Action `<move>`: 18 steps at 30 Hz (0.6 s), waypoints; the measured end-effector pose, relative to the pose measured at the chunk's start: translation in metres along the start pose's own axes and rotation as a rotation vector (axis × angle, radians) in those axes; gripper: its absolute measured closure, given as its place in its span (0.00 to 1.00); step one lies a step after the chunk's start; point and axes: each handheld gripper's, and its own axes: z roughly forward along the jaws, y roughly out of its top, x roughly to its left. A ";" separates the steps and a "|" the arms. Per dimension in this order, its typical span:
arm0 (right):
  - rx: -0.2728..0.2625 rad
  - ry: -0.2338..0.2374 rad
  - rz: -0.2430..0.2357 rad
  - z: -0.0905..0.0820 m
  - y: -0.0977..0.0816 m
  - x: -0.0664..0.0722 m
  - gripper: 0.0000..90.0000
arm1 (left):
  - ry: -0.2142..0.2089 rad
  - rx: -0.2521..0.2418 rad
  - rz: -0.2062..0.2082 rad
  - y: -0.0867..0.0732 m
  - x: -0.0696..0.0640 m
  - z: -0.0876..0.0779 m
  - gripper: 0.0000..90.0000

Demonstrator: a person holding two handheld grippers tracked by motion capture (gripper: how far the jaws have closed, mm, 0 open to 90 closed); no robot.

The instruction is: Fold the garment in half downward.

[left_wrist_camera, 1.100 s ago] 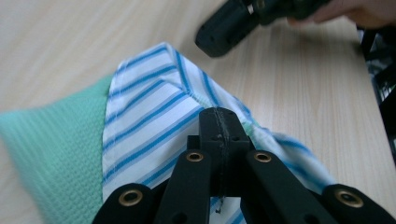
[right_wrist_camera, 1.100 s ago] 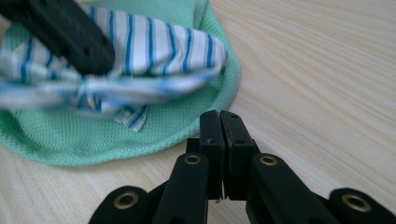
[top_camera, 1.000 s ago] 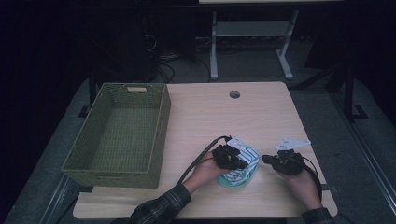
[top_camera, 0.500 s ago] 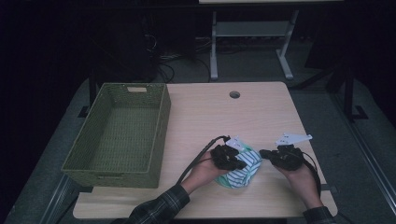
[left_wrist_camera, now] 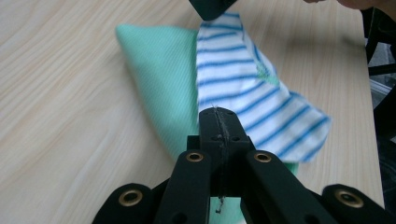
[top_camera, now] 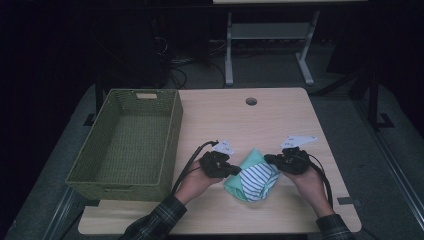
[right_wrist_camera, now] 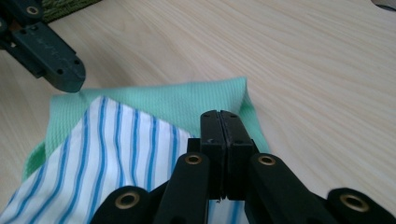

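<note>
A small cloth [top_camera: 254, 179], mint green with a white, blue-striped part, lies near the table's front edge between my two grippers. My left gripper [top_camera: 239, 171] is at its left side, jaws shut, and in the left gripper view its tips [left_wrist_camera: 217, 114] pinch the striped cloth [left_wrist_camera: 243, 84]. My right gripper [top_camera: 267, 159] is at the cloth's right side. In the right gripper view its shut tips [right_wrist_camera: 220, 116] pinch the cloth [right_wrist_camera: 163, 105] near the green edge. The left gripper [right_wrist_camera: 49, 49] shows at that view's upper left, at the cloth's far corner.
A green woven basket [top_camera: 172, 135] stands open at the left of the wooden table [top_camera: 240, 125]. A round cable hole [top_camera: 251, 101] sits near the far edge. Beyond the table is a dark floor with a white stand [top_camera: 227, 55].
Both hands have shifted left and slightly up, the left one farther. The cloth has been drawn out between them, with more green showing at its far point.
</note>
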 end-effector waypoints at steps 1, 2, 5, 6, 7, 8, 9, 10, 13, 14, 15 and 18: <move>0.000 0.008 -0.003 0.003 0.002 0.001 0.99 | 0.001 0.004 -0.003 -0.002 0.000 -0.002 0.99; 0.002 0.009 -0.007 0.005 0.004 0.001 0.99 | 0.006 0.006 -0.004 -0.005 0.001 -0.004 0.99; -0.008 0.028 -0.024 0.017 0.011 0.004 1.00 | 0.009 0.003 -0.014 -0.007 0.002 -0.005 0.99; -0.001 0.034 -0.024 0.020 0.013 0.004 1.00 | 0.008 0.003 -0.013 -0.007 0.002 -0.005 0.99; 0.007 0.040 -0.033 0.025 0.015 0.006 1.00 | 0.006 0.001 -0.017 -0.007 0.002 -0.005 0.99; 0.002 0.044 -0.039 0.028 0.017 0.008 1.00 | 0.006 -0.002 -0.013 -0.006 0.002 -0.003 0.99; 0.003 0.051 -0.034 0.031 0.019 0.010 1.00 | 0.006 0.002 -0.009 -0.006 0.002 -0.003 0.99; 0.002 0.055 -0.046 0.034 0.021 0.011 1.00 | 0.005 0.000 -0.015 -0.006 0.001 -0.001 0.99; 0.012 0.069 -0.053 0.042 0.024 0.014 1.00 | 0.020 0.027 0.003 -0.007 0.002 0.005 0.99; 0.015 0.072 -0.051 0.045 0.024 0.015 1.00 | 0.029 0.040 0.008 -0.008 0.002 0.008 0.99; 0.028 0.075 -0.051 0.048 0.024 0.015 1.00 | 0.031 0.051 0.016 -0.008 0.004 0.010 0.99; 0.053 0.074 -0.051 0.055 0.020 0.015 1.00 | 0.042 0.069 0.015 -0.010 0.005 0.014 0.99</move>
